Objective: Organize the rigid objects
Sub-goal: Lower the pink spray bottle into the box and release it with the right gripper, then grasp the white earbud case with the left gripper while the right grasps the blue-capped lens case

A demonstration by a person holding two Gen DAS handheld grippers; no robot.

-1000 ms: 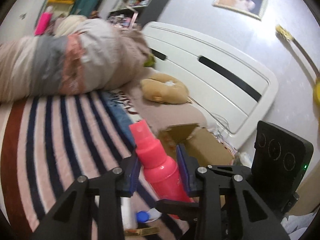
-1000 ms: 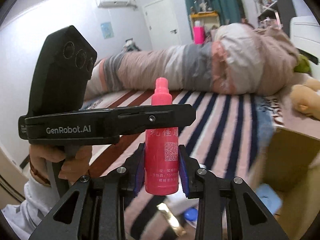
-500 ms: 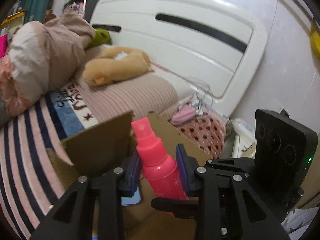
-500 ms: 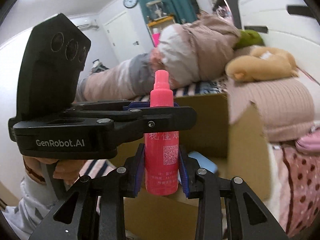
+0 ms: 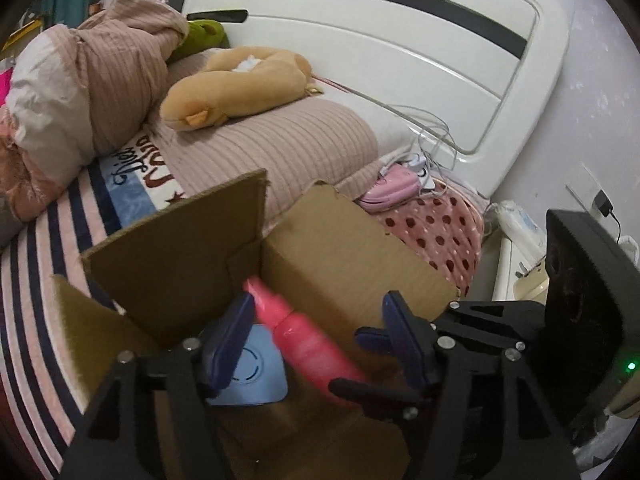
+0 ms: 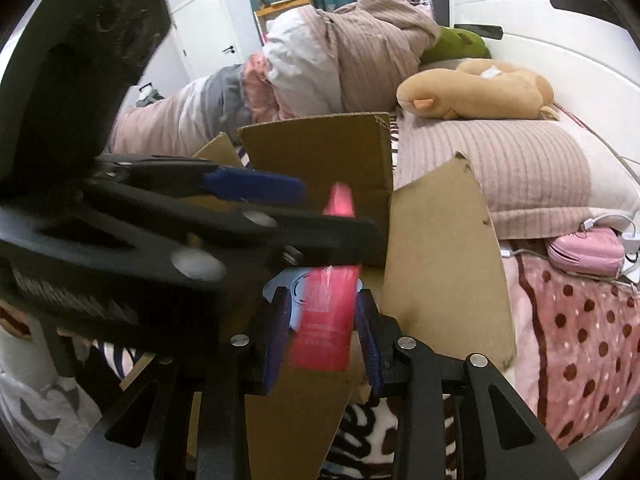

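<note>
Right wrist: dropping step, pink plastic spray bottle (image 6: 326, 320) loose between spread right gripper (image 6: 323, 330) above open brown cardboard box (image 6: 444, 276), left gripper (image 5: 316, 344) likewise agape; next, withdrawing clear.

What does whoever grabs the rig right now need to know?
Left gripper: jaws open wide, straddling the bottle.
Right gripper: jaws flank the bottle's body; blur hides whether they grip it.
Bottle: pink, tilted, inside the mouth of the open box, above a blue item lying in it.
Done: bottle is at the box.
Left: probably settle it inside, then lift both grippers out.
</note>
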